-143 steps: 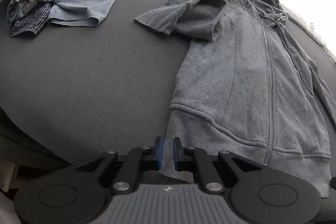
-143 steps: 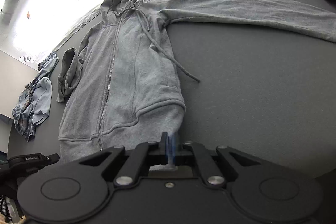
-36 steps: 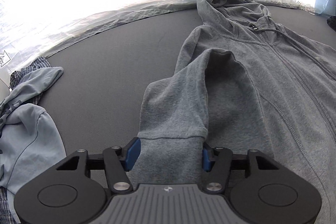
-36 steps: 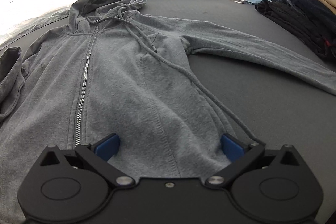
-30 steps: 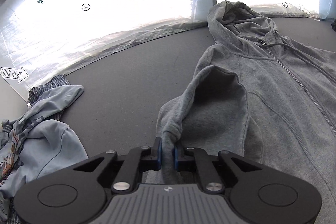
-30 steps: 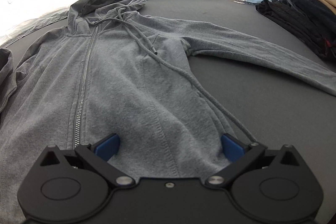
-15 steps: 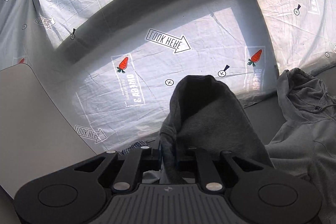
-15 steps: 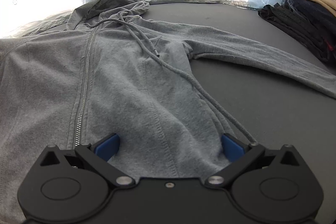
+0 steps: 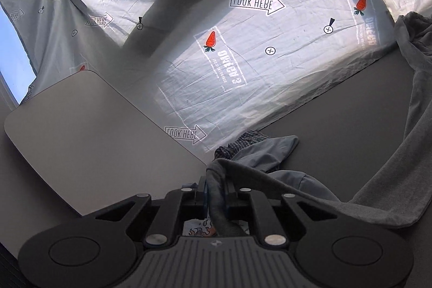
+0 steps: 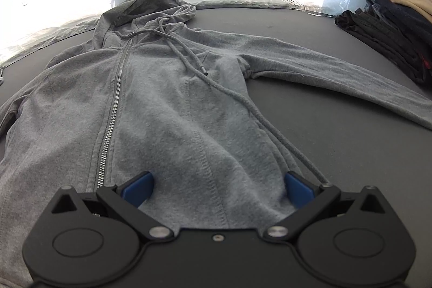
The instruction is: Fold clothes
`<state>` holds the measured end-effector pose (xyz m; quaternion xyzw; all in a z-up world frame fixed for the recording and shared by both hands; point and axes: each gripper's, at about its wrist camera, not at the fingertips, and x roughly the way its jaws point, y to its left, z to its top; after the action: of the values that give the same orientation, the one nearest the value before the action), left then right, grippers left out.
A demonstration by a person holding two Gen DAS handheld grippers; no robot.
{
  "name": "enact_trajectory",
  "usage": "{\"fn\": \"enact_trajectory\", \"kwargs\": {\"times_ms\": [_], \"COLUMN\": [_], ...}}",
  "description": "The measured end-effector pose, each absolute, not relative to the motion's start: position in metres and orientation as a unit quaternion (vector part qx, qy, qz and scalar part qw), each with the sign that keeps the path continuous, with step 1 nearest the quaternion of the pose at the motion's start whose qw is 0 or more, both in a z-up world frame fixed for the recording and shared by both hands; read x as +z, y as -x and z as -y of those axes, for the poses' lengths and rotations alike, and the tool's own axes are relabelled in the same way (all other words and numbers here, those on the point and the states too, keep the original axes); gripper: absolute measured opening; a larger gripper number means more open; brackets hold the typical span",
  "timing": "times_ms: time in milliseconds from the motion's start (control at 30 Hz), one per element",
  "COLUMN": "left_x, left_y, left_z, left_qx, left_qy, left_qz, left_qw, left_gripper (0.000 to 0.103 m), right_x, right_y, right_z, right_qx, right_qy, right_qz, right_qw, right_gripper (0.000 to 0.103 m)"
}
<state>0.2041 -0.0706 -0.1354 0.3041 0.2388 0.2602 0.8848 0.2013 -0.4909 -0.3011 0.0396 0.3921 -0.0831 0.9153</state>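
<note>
My left claw (image 9: 217,189), clamped on the sleeve (image 9: 378,188) cuff, has lifted and swung away from the hoodie (image 10: 167,109). The sleeve, earlier folded across the chest, now trails out toward 3 o'clock above the worktop (image 9: 351,126). In the right wrist view, the folded sleeve is gone from 9 o'clock.

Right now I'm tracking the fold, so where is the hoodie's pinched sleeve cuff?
In the left wrist view the sleeve cuff sits low at centre, clamped in the left gripper, just in front of the blue shirt.
</note>
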Motion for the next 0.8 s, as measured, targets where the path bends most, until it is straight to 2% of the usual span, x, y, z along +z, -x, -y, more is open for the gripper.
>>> {"fn": "enact_trajectory", "kwargs": {"times_ms": [300, 600, 700, 800], "left_x": [-0.139, -0.212, -0.233, -0.251], "left_y": [-0.136, -0.087, -0.075, -0.067], "left_z": [0.033, 0.049, 0.051, 0.047], "left_qx": [0.337, 0.290, 0.251, 0.193], "left_qy": [-0.235, -0.262, -0.243, -0.200], "left_qz": [-0.292, -0.387, -0.433, -0.498], "left_qw": [0.863, 0.835, 0.831, 0.822], "left_gripper": [0.012, 0.015, 0.016, 0.021], "right_x": [-0.303, -0.305, -0.305, -0.305], "right_y": [-0.196, -0.194, -0.195, -0.196], "right_z": [0.490, 0.487, 0.487, 0.487], "right_qx": [-0.085, -0.097, -0.097, -0.096], "right_qy": [-0.039, -0.040, -0.040, -0.040], "right_qz": [-0.377, -0.362, -0.364, -0.366], "right_qw": [0.922, 0.926, 0.926, 0.925], "right_gripper": [0.103, 0.103, 0.103, 0.103]}}
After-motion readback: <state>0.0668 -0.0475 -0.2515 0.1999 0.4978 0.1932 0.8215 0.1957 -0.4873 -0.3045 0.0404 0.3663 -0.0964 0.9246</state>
